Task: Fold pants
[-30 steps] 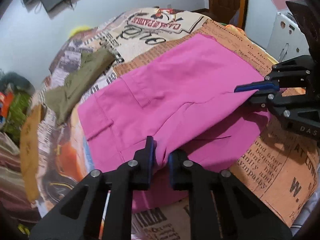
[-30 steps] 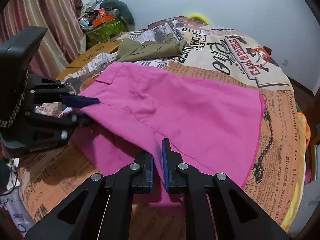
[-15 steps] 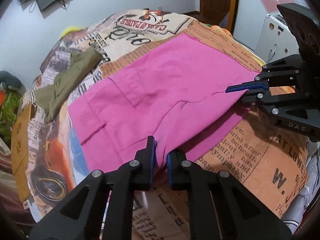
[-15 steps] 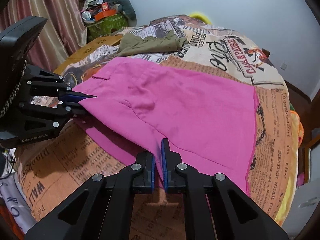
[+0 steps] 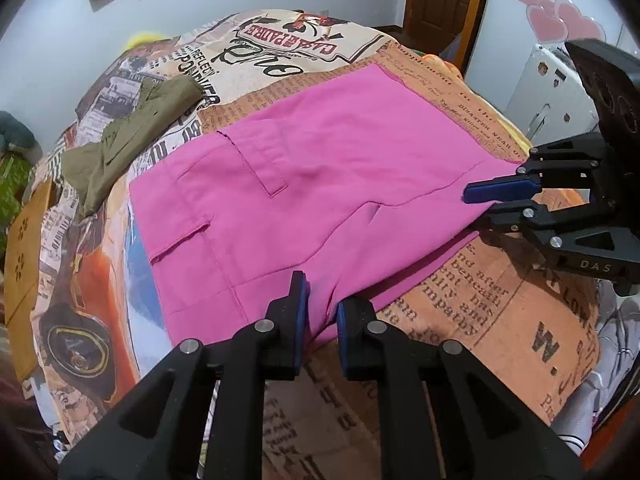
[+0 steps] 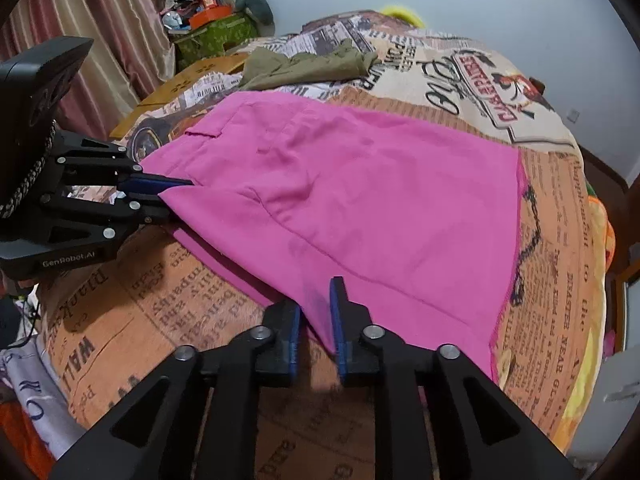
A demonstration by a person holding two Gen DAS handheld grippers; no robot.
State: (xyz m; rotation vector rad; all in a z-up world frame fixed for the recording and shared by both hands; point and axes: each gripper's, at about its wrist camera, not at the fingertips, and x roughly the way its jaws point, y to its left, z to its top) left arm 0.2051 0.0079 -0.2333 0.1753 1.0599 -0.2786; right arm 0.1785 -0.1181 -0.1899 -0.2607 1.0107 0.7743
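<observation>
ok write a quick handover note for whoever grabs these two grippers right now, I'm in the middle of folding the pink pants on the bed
Left gripper: jaws slightly apart, pink fabric of the near edge between them, at the waist end.
Right gripper: the same, fabric between slightly parted jaws, on the near edge further along.
Pink pants: spread on the bed cover, one layer folded over another, lower layer peeking out along the near edge.
Olive garment: lying apart at the far side, untouched.
Done: first lengthwise fold looks laid down.
Left: probably let go, smooth the edge, then fold the pants across.
</observation>
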